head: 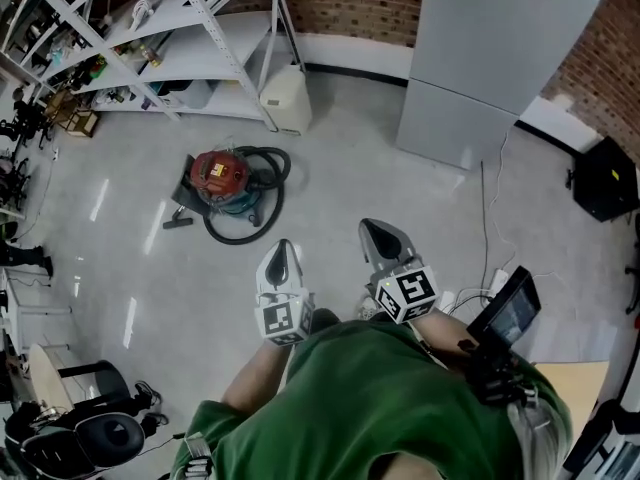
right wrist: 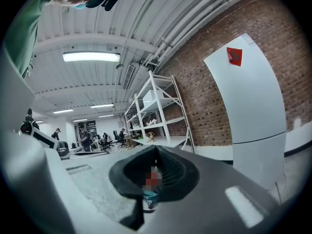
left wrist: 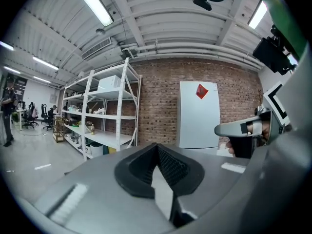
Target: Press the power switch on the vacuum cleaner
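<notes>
1. The vacuum cleaner (head: pixel 222 176) stands on the floor (head: pixel 340 193), well ahead of both grippers, with its hose (head: pixel 236 238) looped around it.
2. The left gripper (head: pixel 282 253) and right gripper (head: pixel 378 236) have closed, empty jaws.
3. Risk: the approach may snag the hose, or a jaw tip may slip off the switch, which is too small to locate.

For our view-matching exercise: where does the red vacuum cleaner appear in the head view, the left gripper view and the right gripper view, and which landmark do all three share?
Head view: the vacuum cleaner sits on the floor, upper left of centre.
Left gripper view: not in it.
Right gripper view: low centre, a small red-and-teal shape seen between the jaws, partly blurred.
Shared landmark: the tall pale cabinet.
</notes>
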Tool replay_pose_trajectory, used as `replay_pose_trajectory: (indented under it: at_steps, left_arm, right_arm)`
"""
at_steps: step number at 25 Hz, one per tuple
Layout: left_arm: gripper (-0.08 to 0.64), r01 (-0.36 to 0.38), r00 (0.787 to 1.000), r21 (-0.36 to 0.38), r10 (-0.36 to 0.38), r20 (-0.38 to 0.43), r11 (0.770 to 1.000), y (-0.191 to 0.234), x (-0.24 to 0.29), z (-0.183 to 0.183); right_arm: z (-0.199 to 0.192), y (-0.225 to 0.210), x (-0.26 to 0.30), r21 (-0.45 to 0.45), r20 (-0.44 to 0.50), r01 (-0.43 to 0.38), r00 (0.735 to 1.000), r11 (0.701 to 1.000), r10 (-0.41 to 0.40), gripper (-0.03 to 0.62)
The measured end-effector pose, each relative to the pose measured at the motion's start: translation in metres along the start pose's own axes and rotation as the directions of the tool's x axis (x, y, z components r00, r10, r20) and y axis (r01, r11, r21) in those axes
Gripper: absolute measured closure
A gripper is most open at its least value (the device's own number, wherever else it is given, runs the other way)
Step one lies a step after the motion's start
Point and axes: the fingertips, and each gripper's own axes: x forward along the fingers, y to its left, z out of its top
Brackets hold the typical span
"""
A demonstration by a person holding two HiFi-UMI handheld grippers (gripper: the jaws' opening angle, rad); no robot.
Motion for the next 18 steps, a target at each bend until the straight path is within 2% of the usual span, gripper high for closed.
replay_pose_trajectory:
  at_steps: [8, 18]
  left_arm:
    - [0.552, -0.022, 1.0, -0.003, 0.022, -0.016, 1.0, 0.003, 0.028, 0.004]
    - [0.552, -0.034, 0.999, -0.024, 0.034, -0.028, 0.999, 0.039, 0.084, 0.002]
  right_arm:
    - [-0.001, -0.019, 0.026, 0.021, -0.022, -0.026, 0.999, 0.999, 0.027, 0.589]
    - [0.01, -0.03, 0.094, -0.009, -0.054, -0.041, 0.998, 0.999, 0.04, 0.589]
